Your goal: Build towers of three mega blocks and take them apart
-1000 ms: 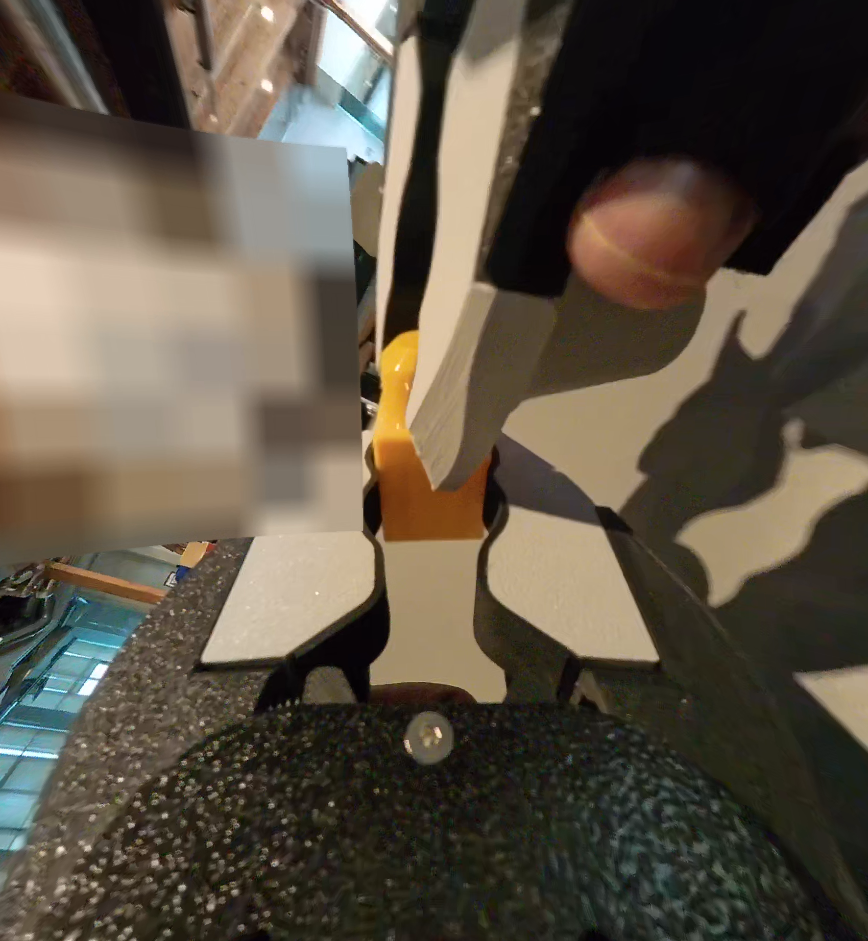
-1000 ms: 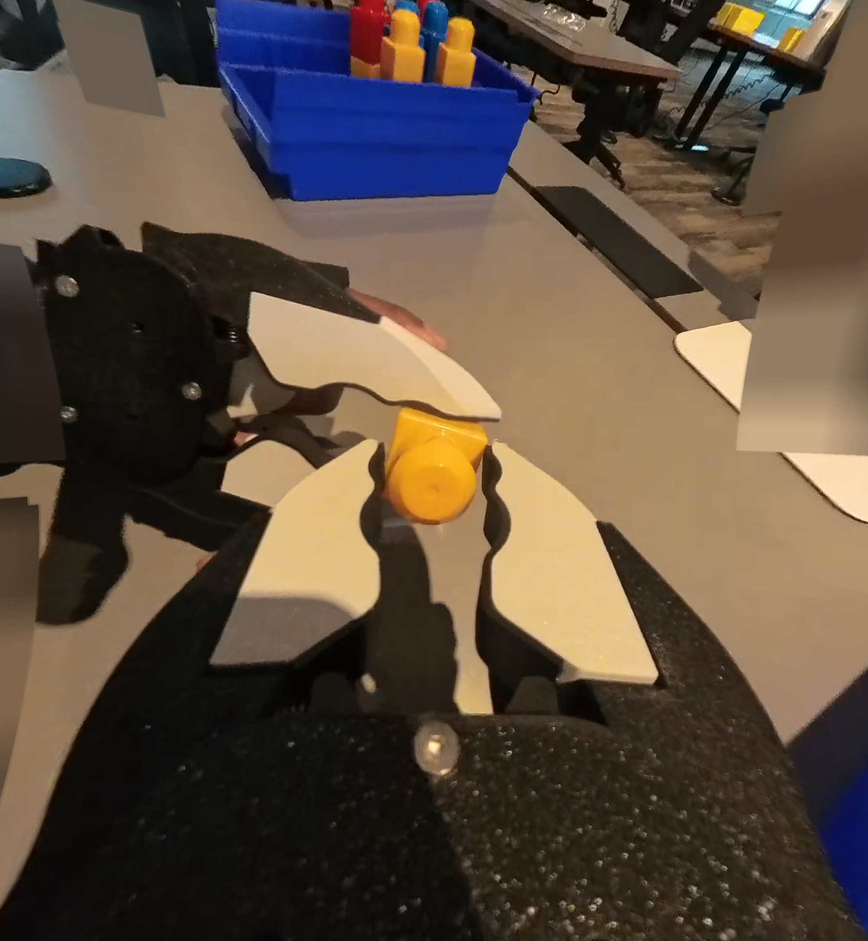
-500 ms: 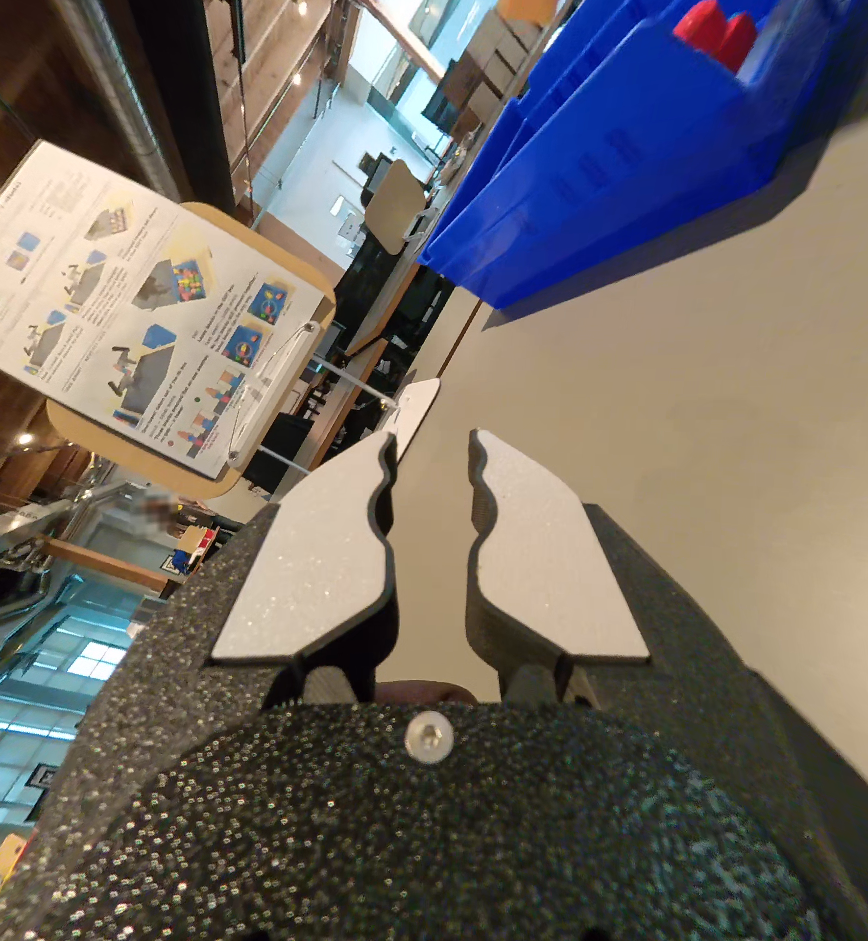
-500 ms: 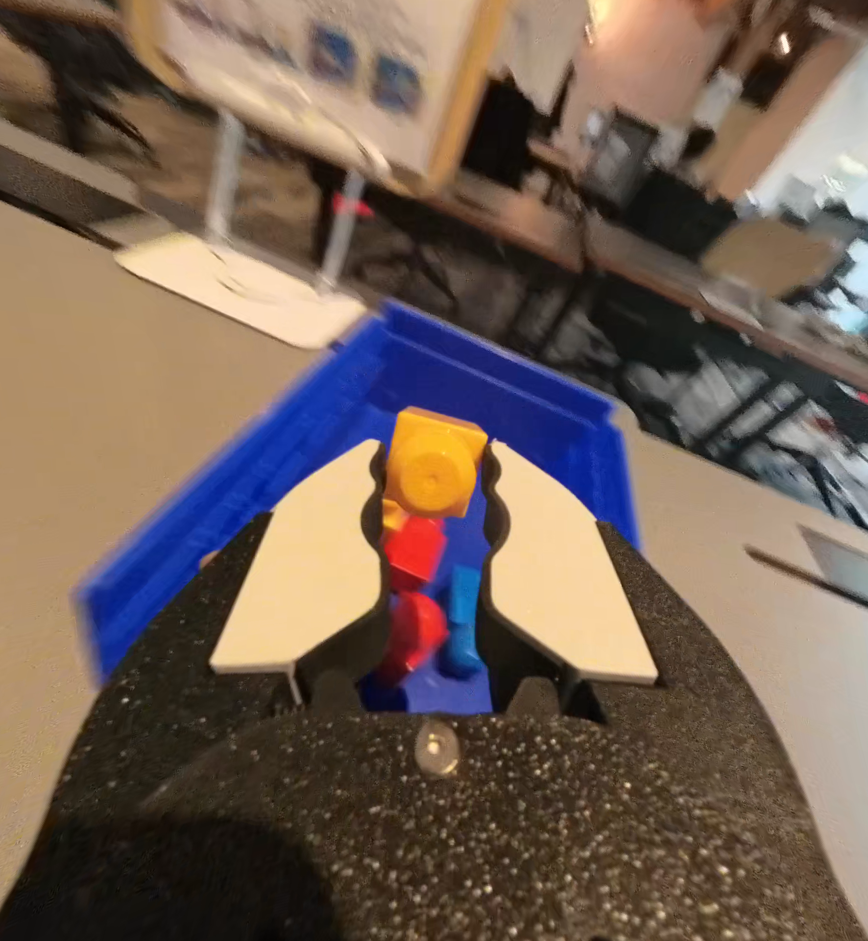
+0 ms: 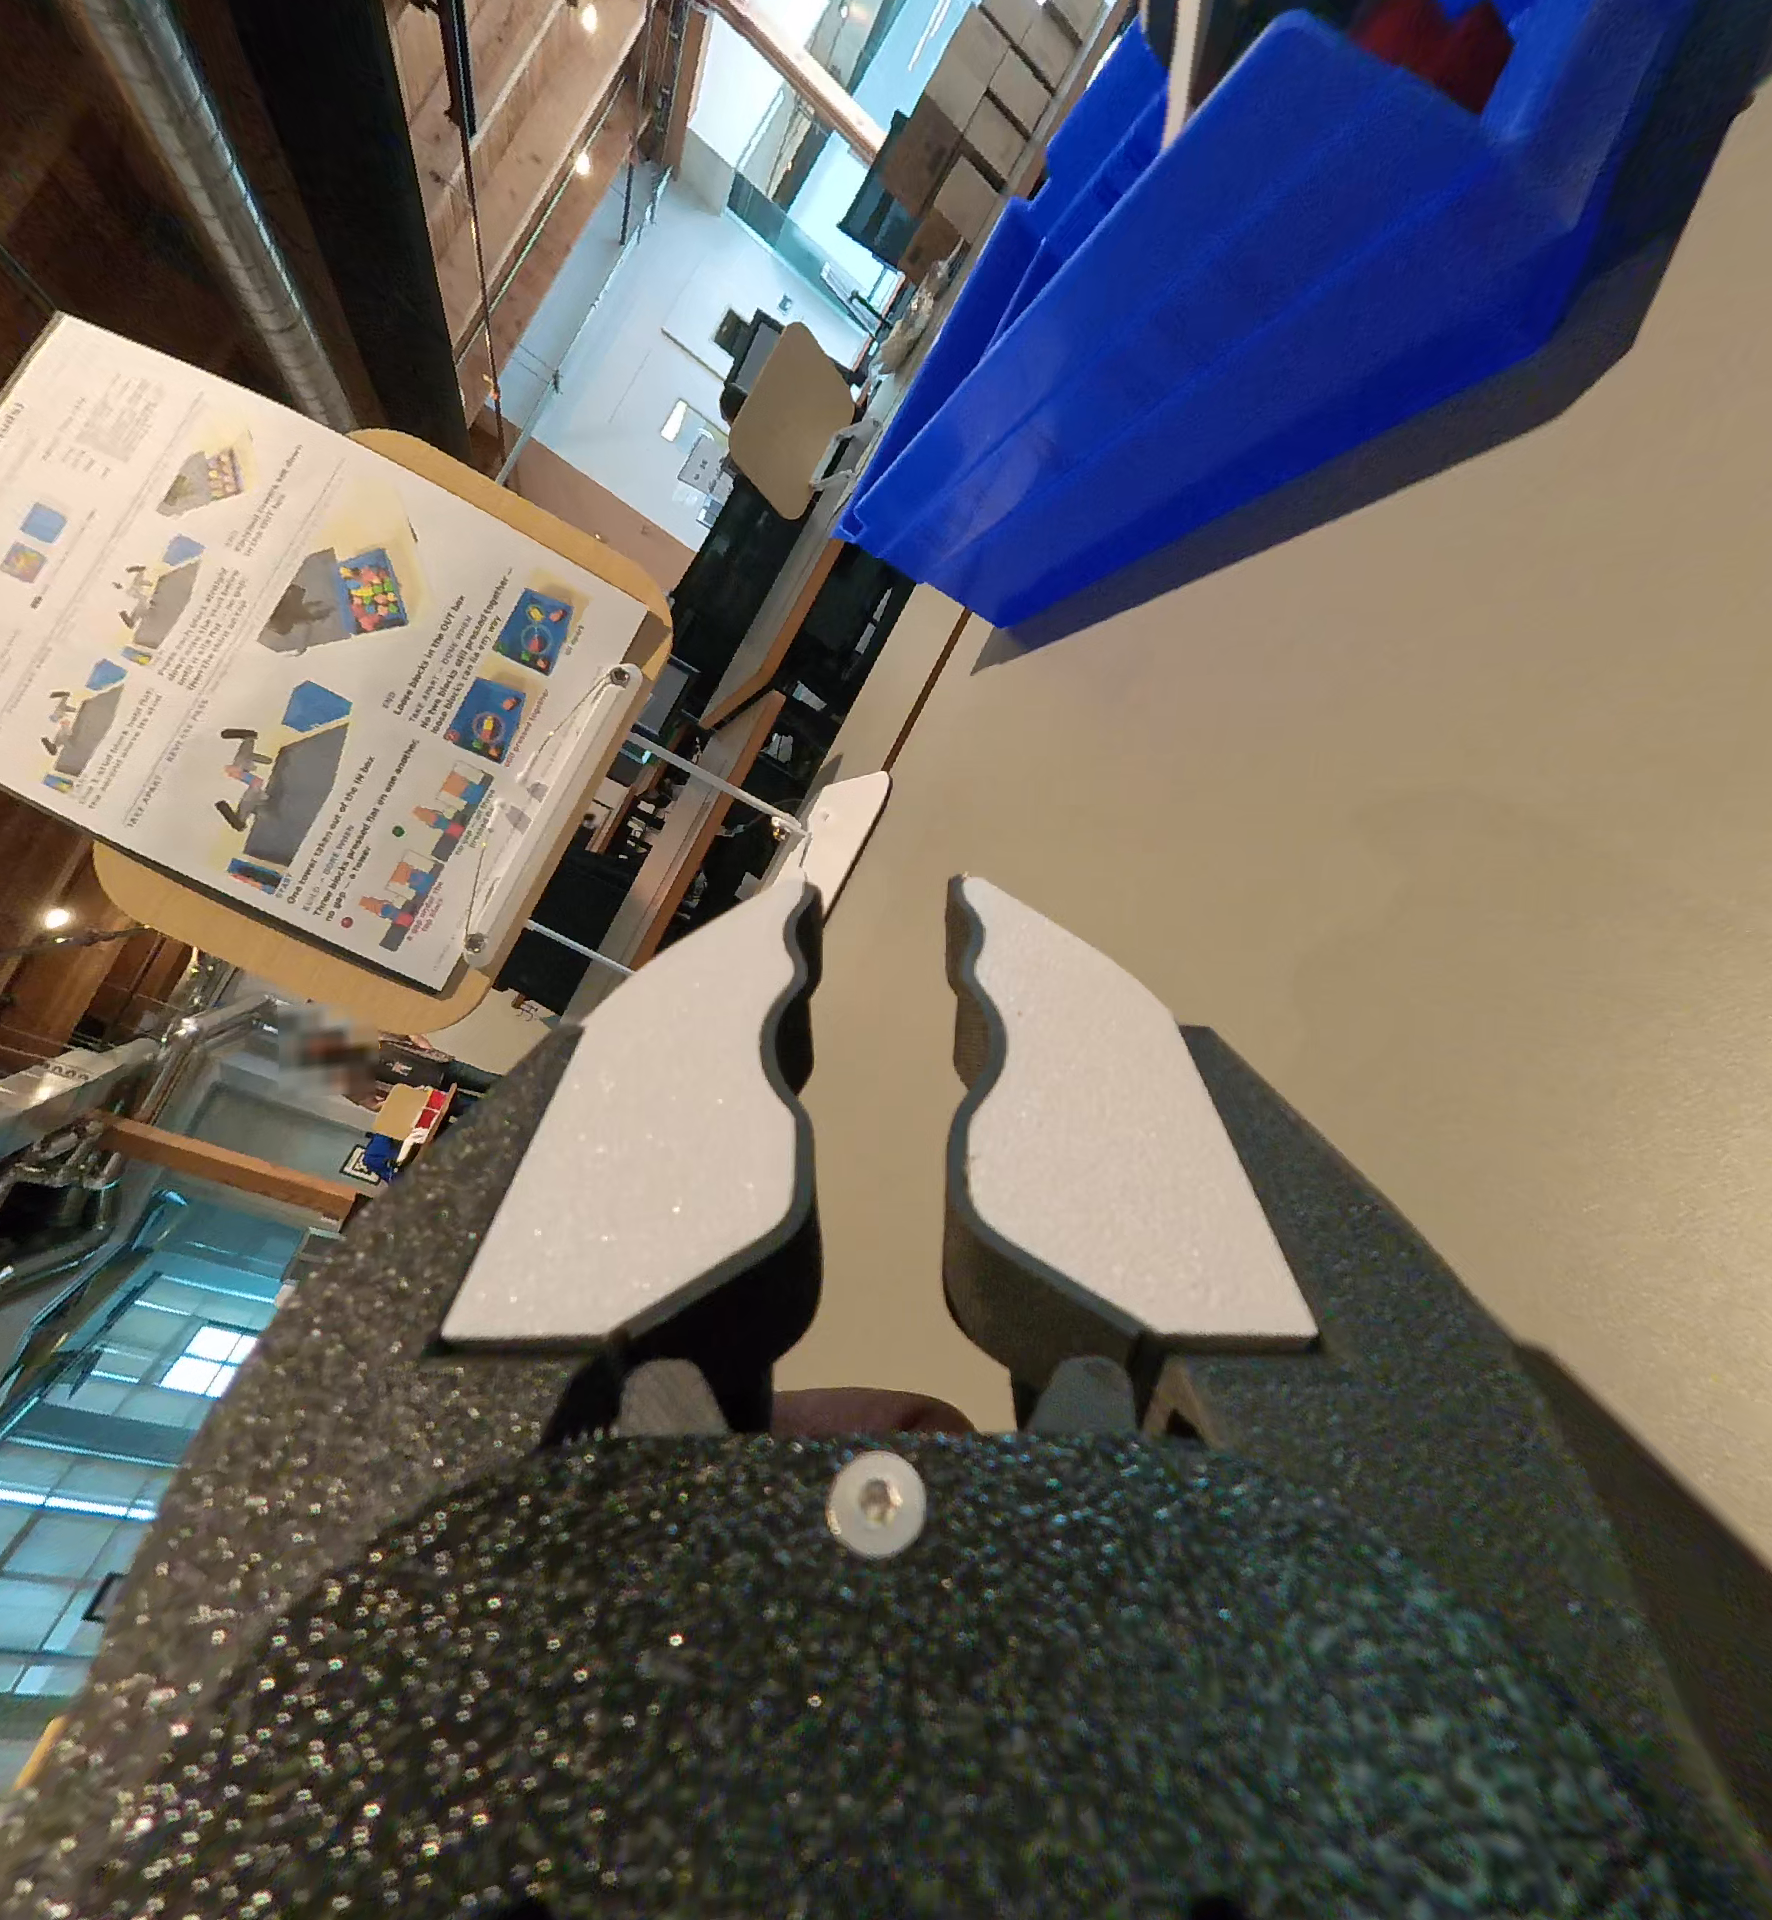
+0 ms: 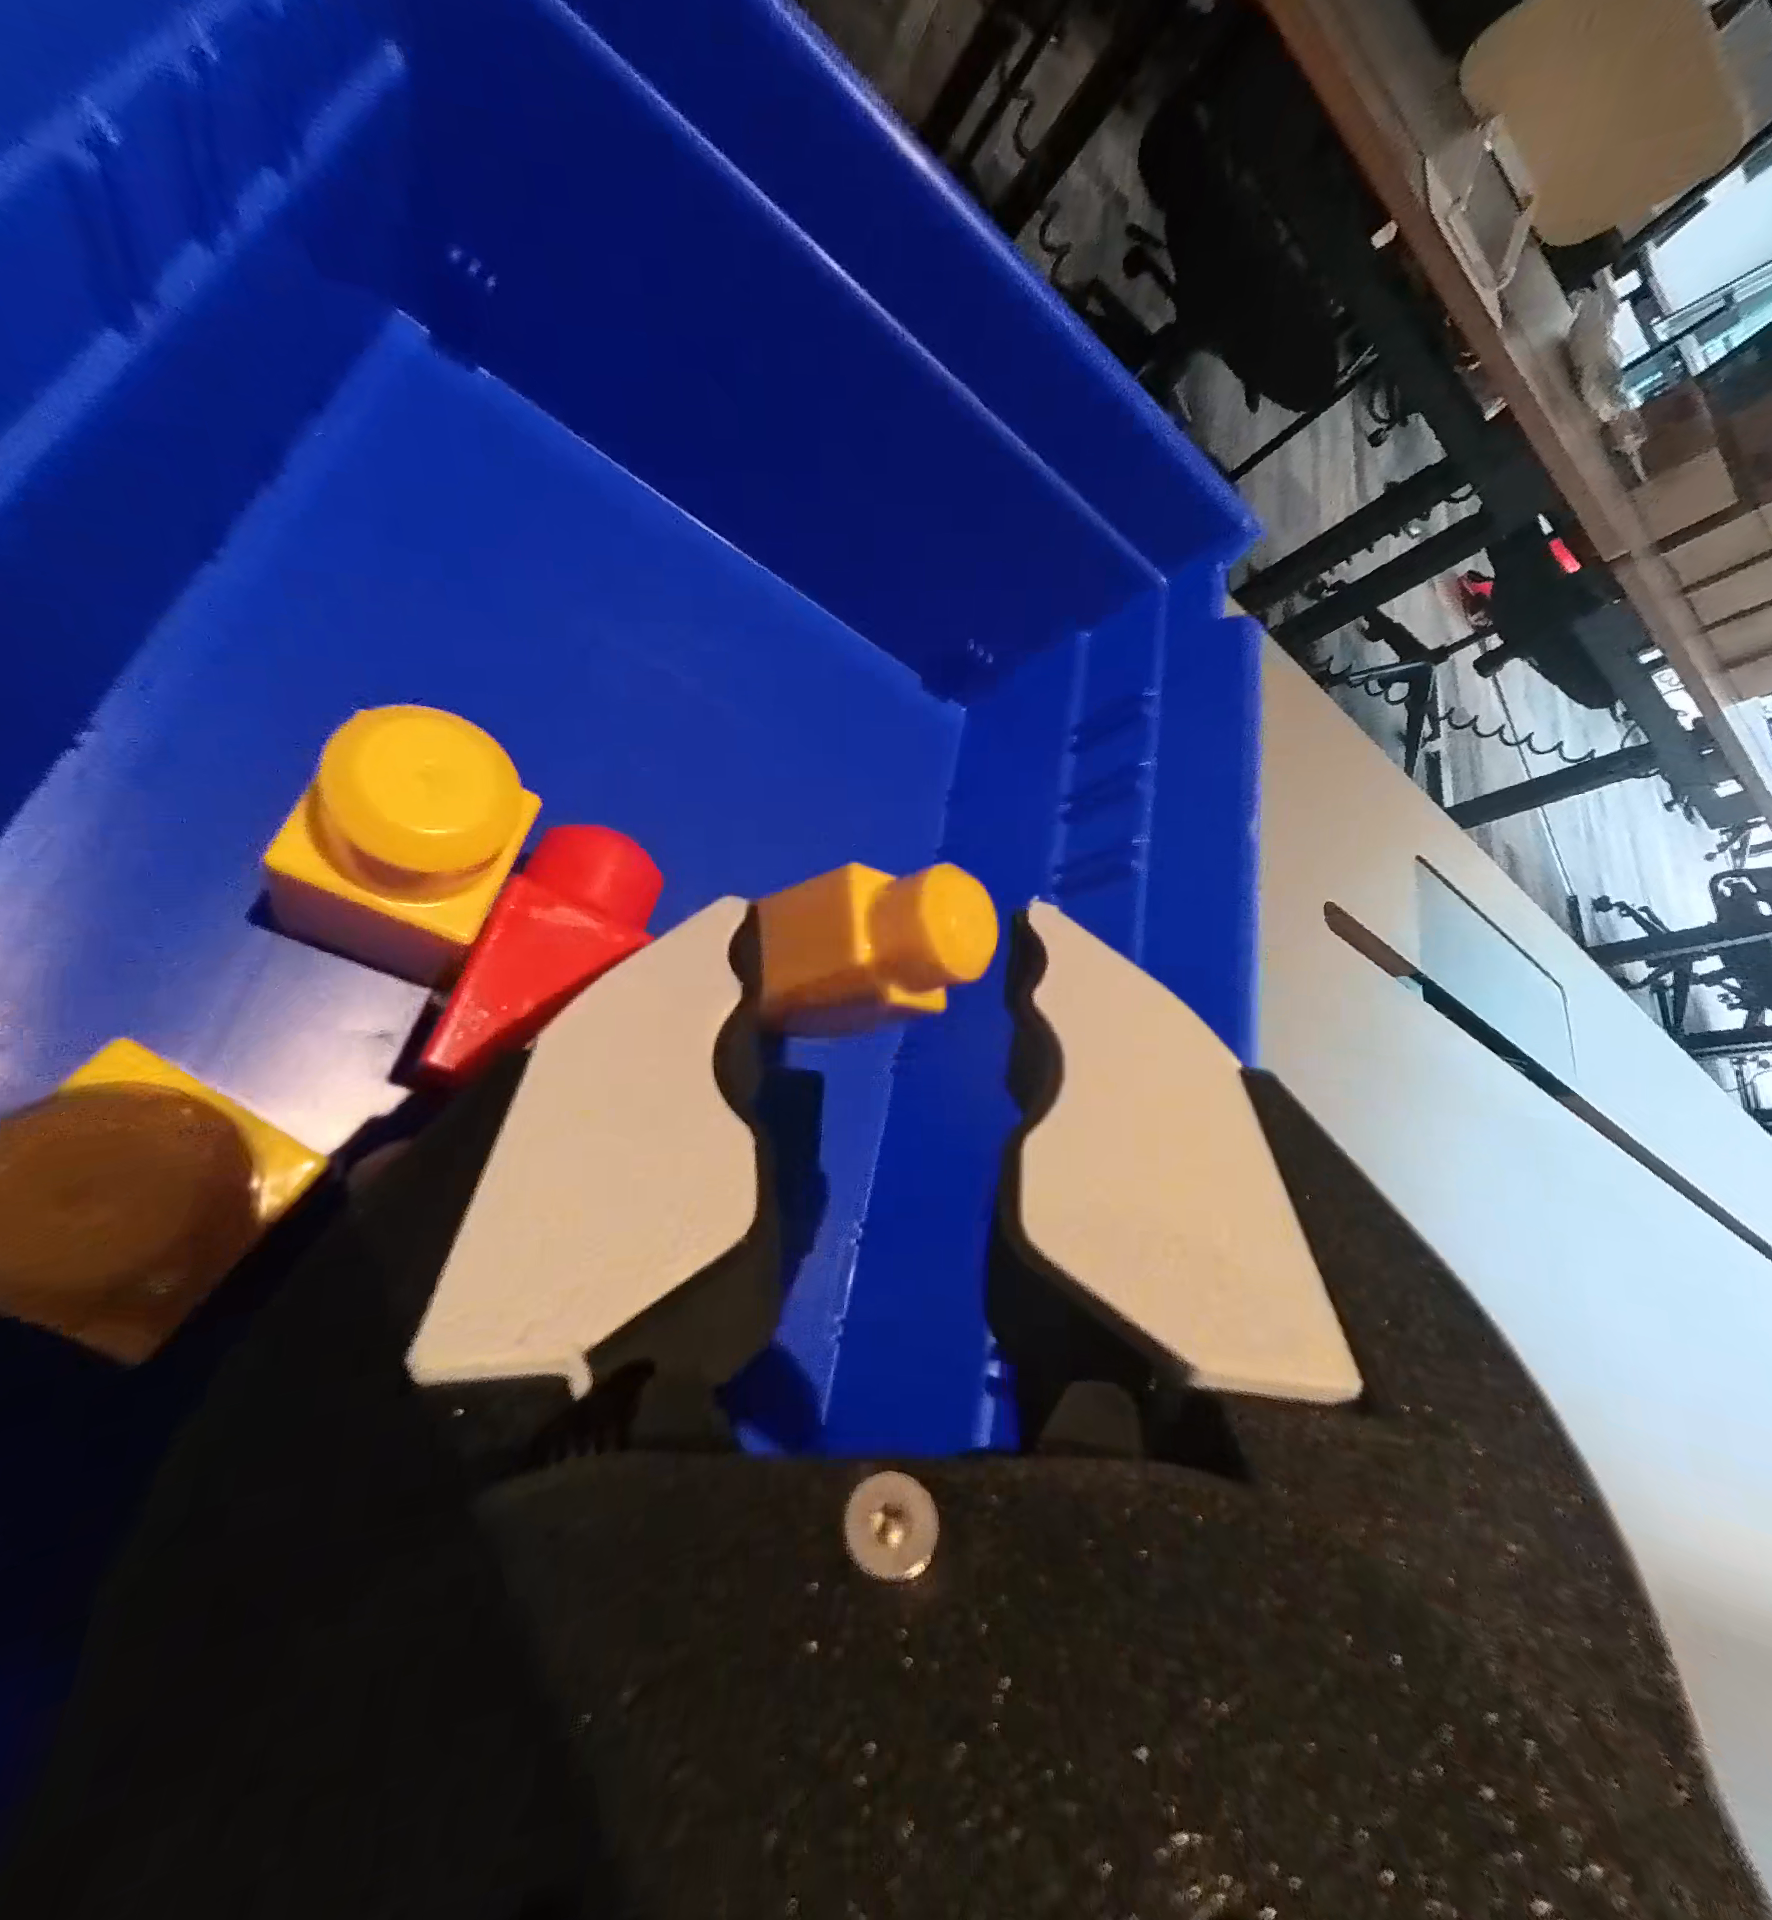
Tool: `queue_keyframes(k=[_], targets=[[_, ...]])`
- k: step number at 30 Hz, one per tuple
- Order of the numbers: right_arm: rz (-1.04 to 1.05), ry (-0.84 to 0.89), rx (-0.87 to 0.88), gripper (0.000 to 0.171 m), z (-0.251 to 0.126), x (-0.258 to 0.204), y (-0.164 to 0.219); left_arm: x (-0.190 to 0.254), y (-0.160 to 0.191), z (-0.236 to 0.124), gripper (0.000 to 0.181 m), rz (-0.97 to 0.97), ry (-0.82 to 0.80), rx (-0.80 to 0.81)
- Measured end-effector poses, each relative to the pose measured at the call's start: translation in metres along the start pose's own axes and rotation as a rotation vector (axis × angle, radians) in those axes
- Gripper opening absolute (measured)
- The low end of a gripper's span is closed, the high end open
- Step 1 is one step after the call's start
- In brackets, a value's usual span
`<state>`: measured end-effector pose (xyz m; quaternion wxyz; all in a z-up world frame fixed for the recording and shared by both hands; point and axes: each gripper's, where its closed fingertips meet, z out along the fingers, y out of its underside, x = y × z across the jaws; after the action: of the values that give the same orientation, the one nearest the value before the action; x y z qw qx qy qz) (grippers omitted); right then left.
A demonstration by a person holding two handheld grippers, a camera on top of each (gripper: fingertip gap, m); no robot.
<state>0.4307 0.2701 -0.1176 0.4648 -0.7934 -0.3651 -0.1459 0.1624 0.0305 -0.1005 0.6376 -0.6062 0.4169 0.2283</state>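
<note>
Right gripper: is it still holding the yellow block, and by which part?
No. The right gripper is open; the yellow block sits loose between its fingertips over the blue bin.

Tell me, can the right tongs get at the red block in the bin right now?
Probably yes. The right tongs are open inside the blue bin, and the red block lies just beside the left finger. A loose yellow block sits between the tips and may need clearing first.

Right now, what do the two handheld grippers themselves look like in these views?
Both look alike. The left gripper and right gripper each have a black, speckled, grainy body with a single silver screw at the centre. Each carries two flat, light grey fingers with dark edges and wavy, scalloped inner profiles, tapering toward the tips. No cables, markings or sleeves show.
</note>
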Motion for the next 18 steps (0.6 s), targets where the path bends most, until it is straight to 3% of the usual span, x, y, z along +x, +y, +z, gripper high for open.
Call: queue_keyframes(k=[3,7,9,12,15,18], targets=[[0.089,-0.002,0.112,0.051,-0.019,0.008,-0.009,0.001,0.001,-0.001,0.021,0.02,-0.002,-0.01],[0.272,-0.154,0.464,0.051,-0.074,0.003,-0.04,-0.001,0.006,-0.001,0.021,0.026,-0.001,-0.035],[0.33,-0.382,0.76,0.06,-0.125,-0.02,-0.065,-0.001,0.009,-0.001,0.021,0.014,0.003,-0.043],[0.398,-0.795,1.185,0.048,-0.219,-0.064,-0.081,0.0,0.016,0.001,0.021,-0.008,0.018,-0.07],[0.298,-1.035,1.265,0.045,-0.262,-0.122,-0.079,0.003,0.026,0.002,0.021,-0.058,0.055,-0.097],[0.164,-1.355,1.174,0.048,-0.284,-0.191,-0.069,0.008,0.041,0.004,0.023,-0.141,0.116,-0.144]])
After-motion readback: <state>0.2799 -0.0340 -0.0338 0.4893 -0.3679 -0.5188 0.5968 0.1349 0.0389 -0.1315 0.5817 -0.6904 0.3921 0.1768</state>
